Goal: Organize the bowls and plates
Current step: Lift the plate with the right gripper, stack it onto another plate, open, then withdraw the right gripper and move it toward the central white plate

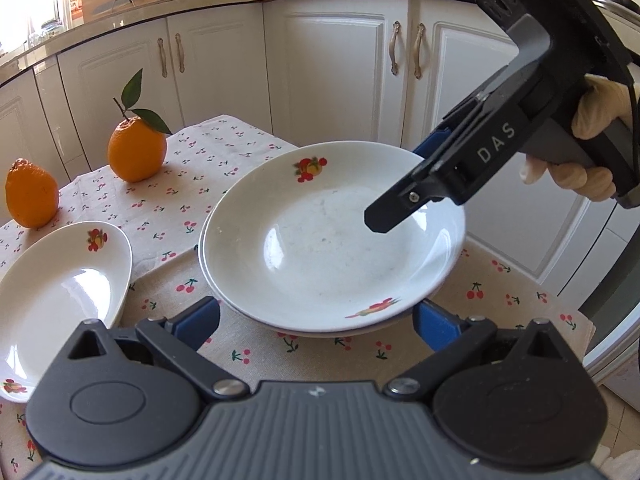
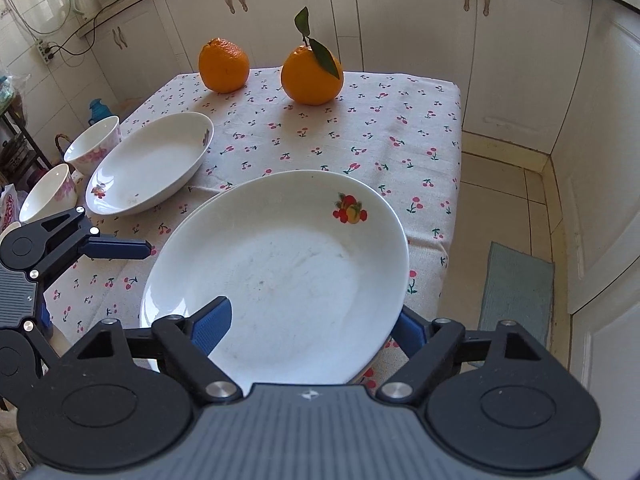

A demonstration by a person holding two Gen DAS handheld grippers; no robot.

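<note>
A white plate with fruit prints (image 1: 332,236) (image 2: 280,276) rests on a second plate whose rim (image 1: 320,333) shows beneath it, near the table's edge. My right gripper (image 2: 308,326) (image 1: 400,184) is open, one finger above the top plate's rim and one below it. My left gripper (image 1: 316,322) is open and empty, just short of the stack's near rim; its finger (image 2: 120,249) shows in the right wrist view. A third white plate (image 1: 60,296) (image 2: 152,164) lies to the left. Two white bowls with pink flowers (image 2: 94,144) (image 2: 50,192) stand at the table's left edge.
Two oranges (image 2: 224,65) (image 2: 312,74) stand at the far side of the cherry-print tablecloth (image 2: 360,140). White cabinets (image 1: 340,68) surround the table. A blue mat (image 2: 516,292) lies on the tiled floor to the right.
</note>
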